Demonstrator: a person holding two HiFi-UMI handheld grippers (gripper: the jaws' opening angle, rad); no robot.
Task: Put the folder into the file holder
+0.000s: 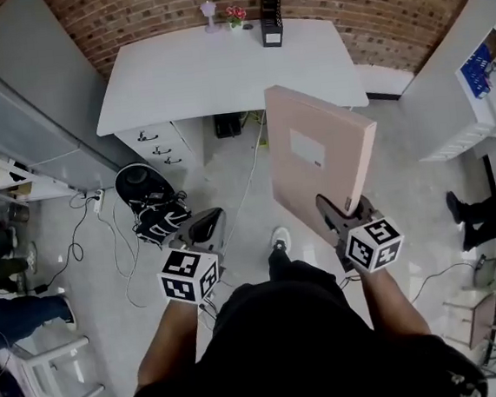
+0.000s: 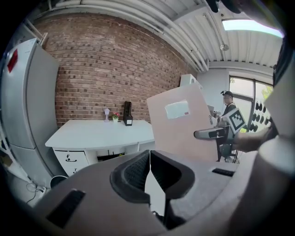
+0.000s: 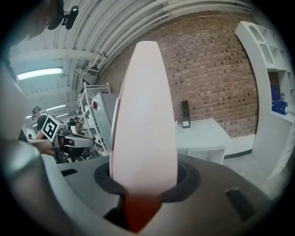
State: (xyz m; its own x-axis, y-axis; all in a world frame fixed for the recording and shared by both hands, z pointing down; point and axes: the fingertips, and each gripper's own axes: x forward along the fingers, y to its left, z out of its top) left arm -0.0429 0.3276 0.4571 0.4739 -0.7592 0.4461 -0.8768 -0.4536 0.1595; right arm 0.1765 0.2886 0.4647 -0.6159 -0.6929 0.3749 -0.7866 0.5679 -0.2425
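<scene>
A large beige folder (image 1: 318, 156) with a white label stands upright in the air, and my right gripper (image 1: 338, 217) is shut on its lower edge. In the right gripper view the folder's edge (image 3: 145, 115) fills the gap between the jaws of the right gripper (image 3: 144, 184). My left gripper (image 1: 206, 230) hovers to the folder's left, shut and holding nothing; its pads meet in its own view (image 2: 150, 170). The black file holder (image 1: 271, 12) stands upright at the back edge of the white desk (image 1: 202, 80), far ahead of both grippers. The holder also shows small against the brick wall, file holder (image 2: 127, 114) and file holder (image 3: 185, 114).
A small vase and flowers (image 1: 232, 16) sit beside the file holder. A grey fridge (image 1: 28, 92) stands at the left and a white shelf unit (image 1: 480, 75) at the right. A black bag (image 1: 155, 209) and cables lie on the floor left of the desk. A white stool (image 1: 51, 374) stands near left.
</scene>
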